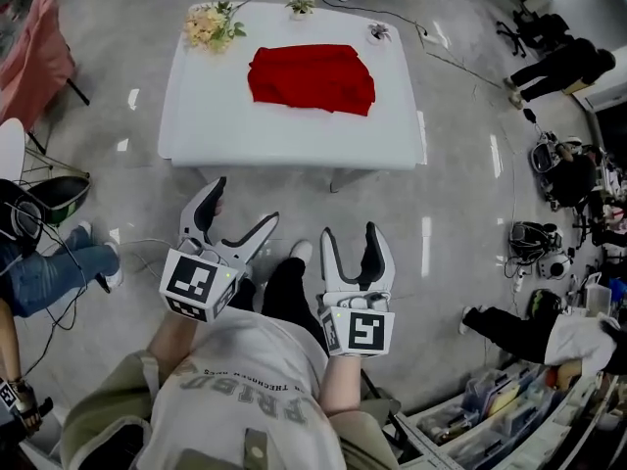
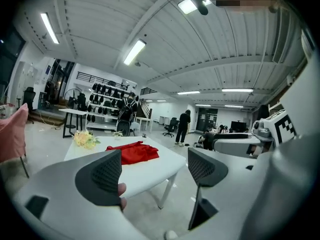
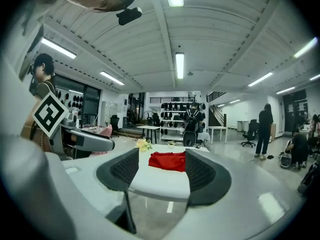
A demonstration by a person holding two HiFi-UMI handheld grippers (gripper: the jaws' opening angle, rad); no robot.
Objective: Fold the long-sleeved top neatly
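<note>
Grippers: both are held in the air short of the table (image 1: 294,140), side by side and apart, touching nothing.

Left gripper (image 1: 245,202): jaws spread wide, with only air between the pads. It is angled a little toward the right gripper.

Right gripper (image 1: 349,231): jaws parted moderately, a narrower gap than the left's, and also empty. It points straight at the table.

Long-sleeved top (image 1: 312,78): red, lying in a loose, rumpled heap near the middle of the white tabletop, well ahead of both grippers. In the right gripper view it sits squarely in the gap between the jaws, far beyond them. In the left gripper view it lies ahead and left of centre, just above the left pad.

Other items on the table:
- flowers (image 1: 211,27), pale yellow, at the far corner, left of the top and beyond it
- small plant (image 1: 300,6) at the far edge, straight beyond the top
- a smaller object at the far right corner, too small to identify

Off the table: a seated person in jeans (image 1: 49,267) is to the left of the left gripper, and a shelving rack (image 3: 182,115) stands far beyond the table.
</note>
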